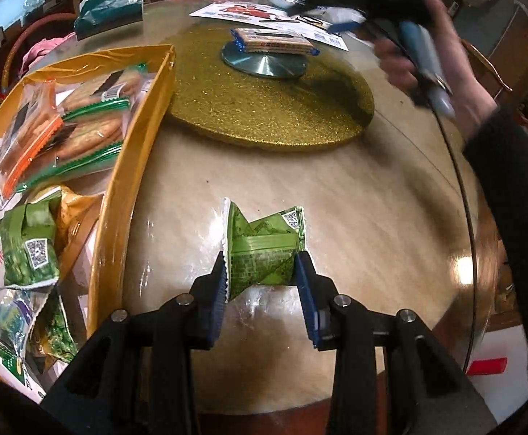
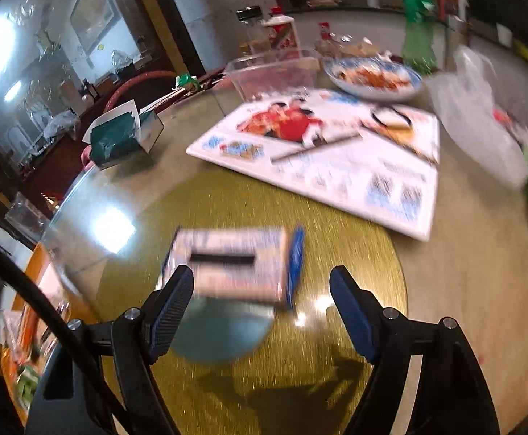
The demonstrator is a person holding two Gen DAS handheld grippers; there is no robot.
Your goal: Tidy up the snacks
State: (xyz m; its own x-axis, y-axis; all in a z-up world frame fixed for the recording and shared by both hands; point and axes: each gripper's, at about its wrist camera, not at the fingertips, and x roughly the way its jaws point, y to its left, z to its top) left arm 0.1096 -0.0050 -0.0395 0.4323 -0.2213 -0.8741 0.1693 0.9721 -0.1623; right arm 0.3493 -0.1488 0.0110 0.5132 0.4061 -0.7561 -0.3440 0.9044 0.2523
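A: What does the left gripper [image 1: 260,272] hold?

B: A green snack packet [image 1: 264,250], pinched between its narrowed blue pads just above the glass-topped table [image 1: 354,199]. To that gripper's left sits the yellow tray [image 1: 137,137], heaped with biscuit packs [image 1: 93,123] and more green packets.

A: And the right gripper [image 2: 264,301]?

B: Its jaws stand wide with nothing between them, poised over the gold glitter disc [image 2: 264,217]. A blue-ended cracker pack [image 2: 235,264] lies just ahead of its fingertips, blurred. A printed leaflet [image 2: 336,152] lies beyond.
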